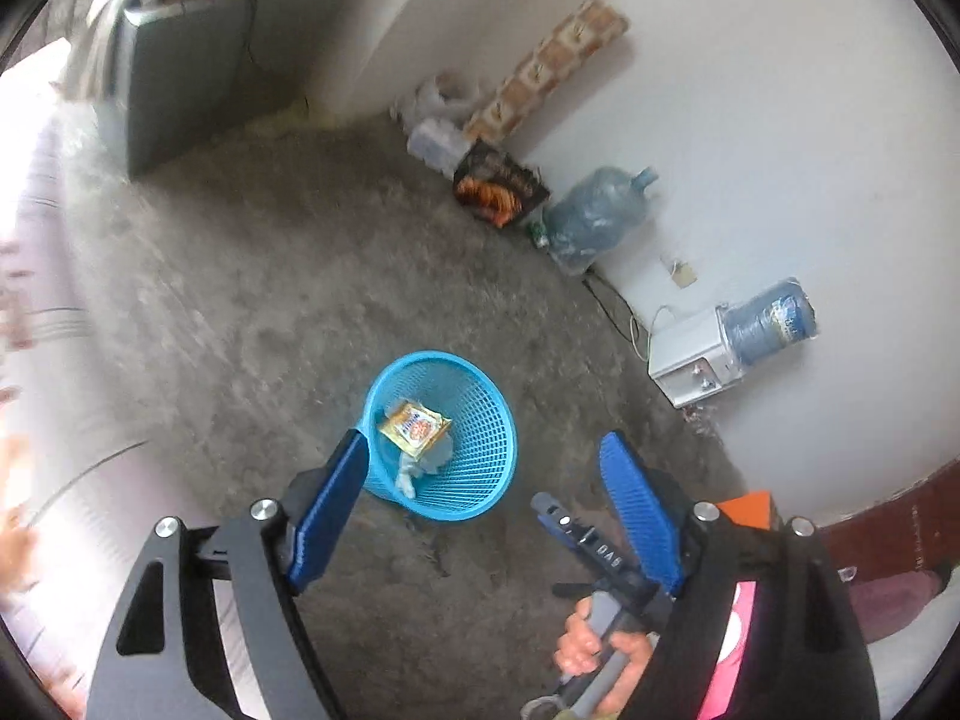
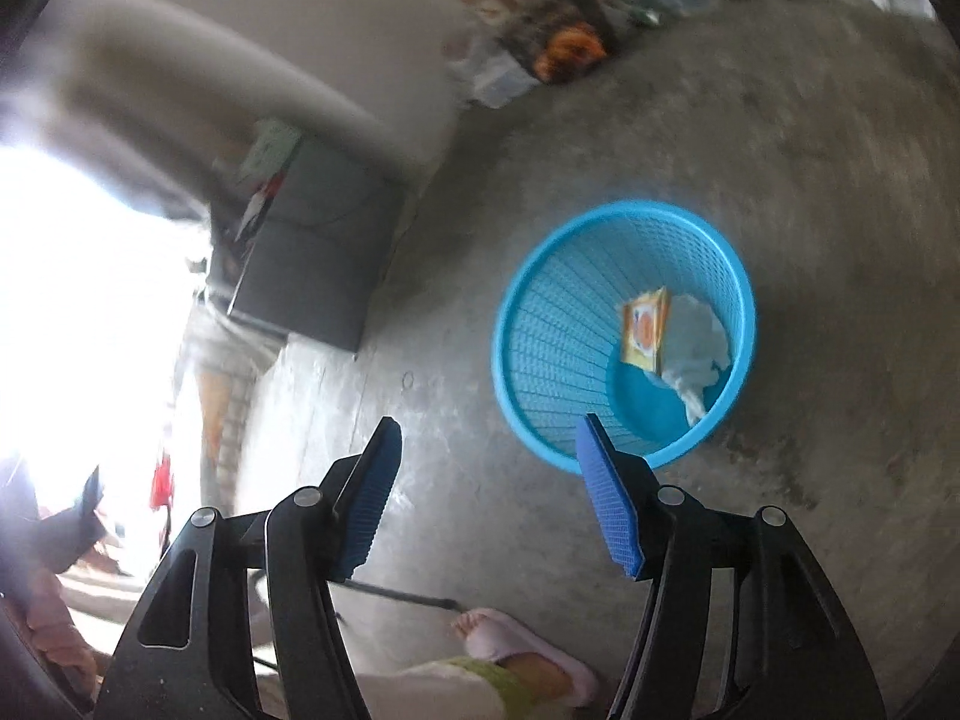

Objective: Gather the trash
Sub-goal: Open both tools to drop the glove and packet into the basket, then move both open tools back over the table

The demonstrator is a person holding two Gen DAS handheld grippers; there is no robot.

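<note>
1. Left wrist view: the left gripper (image 1: 480, 450) hangs over the concrete floor (image 1: 252, 300) with its blue fingers (image 1: 327, 516) spread wide and nothing between them.
2. Just beyond, the blue mesh wastebasket (image 1: 480, 420) holds a yellow snack wrapper (image 1: 414, 426) on crumpled white tissue (image 1: 414, 474).
3. Right wrist view: the right gripper (image 2: 489, 441) is likewise spread and empty, the wastebasket (image 2: 540, 324) to its right.

Daylight floods in from the left, blowing out that side of both fisheye views (worst in the right wrist view), while motion blur smears the edges, which curve into dark corners.
</note>
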